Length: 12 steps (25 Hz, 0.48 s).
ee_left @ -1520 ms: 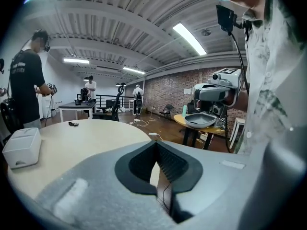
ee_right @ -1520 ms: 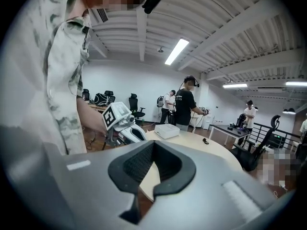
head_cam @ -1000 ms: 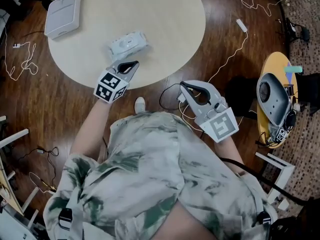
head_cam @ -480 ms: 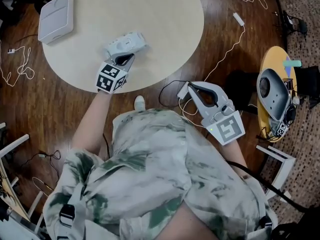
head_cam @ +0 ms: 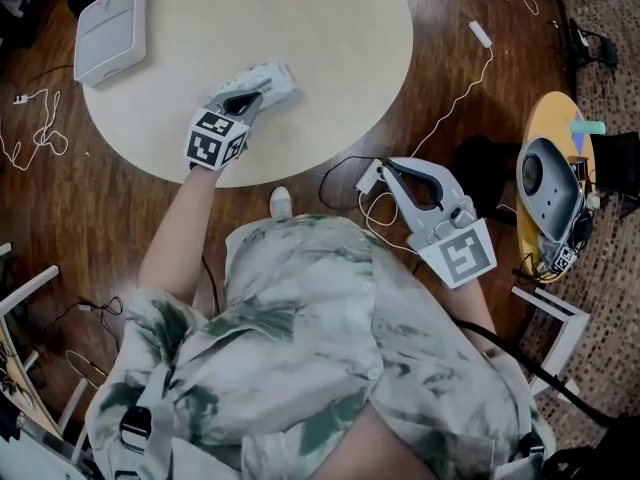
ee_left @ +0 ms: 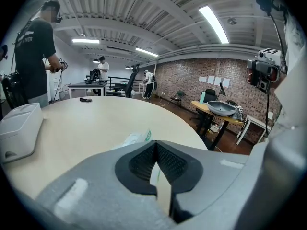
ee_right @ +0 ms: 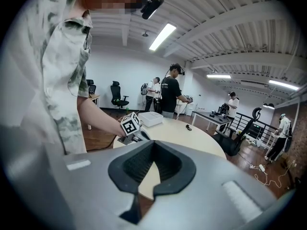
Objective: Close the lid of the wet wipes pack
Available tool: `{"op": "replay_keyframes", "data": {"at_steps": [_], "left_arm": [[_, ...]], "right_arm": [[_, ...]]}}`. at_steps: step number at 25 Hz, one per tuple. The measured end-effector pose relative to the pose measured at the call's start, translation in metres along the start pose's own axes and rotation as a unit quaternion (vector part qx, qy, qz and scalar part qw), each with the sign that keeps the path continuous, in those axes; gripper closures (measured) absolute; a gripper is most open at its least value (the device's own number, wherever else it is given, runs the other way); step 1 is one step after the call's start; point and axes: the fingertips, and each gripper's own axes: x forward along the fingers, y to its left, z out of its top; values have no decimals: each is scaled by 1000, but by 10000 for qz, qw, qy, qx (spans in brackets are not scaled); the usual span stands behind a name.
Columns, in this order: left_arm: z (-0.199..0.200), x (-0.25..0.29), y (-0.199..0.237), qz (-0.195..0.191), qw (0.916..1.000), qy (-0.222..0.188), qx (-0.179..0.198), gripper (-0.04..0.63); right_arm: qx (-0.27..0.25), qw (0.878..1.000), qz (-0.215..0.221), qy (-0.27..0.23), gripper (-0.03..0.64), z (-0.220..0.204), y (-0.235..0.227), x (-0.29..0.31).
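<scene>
One wet wipes pack (head_cam: 268, 75) is lying on the round pale table (head_cam: 330, 58), near the edge closest to the person. It is showing as a soft, crinkled, whitish-grey pouch. In the left gripper view it (ee_left: 135, 138) is peeking out just past the jaw tips with a small green mark at one corner. Whether its lid is lying flat or standing up is not showing from either angle. The left claw (head_cam: 258, 93) is reaching over the table edge with its tip over the near end of the pack, though contact is not clear. Its jaws (ee_left: 156, 143) are pressing together at the tips with nothing pinched between them. The right claw (head_cam: 385, 168) is hanging off the table, well apart from the pack, over the wooden floor (head_cam: 440, 88). Its jaws (ee_right: 153, 143) are likewise meeting at the tips and gripping nothing. There are two claws in all, each carrying one marker cube. One white box (head_cam: 108, 33) is sitting at the far left of the table, well apart from the pack. That makes two things on the table.
</scene>
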Motion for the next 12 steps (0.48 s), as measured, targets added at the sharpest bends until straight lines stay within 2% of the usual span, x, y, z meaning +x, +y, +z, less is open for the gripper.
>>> {"op": "replay_keyframes", "data": {"at_steps": [12], "left_arm": [[1, 11, 29, 219, 9991, 354, 2, 596]], "right_arm": [[81, 9999, 70, 101, 611, -5, -5, 13]]}}
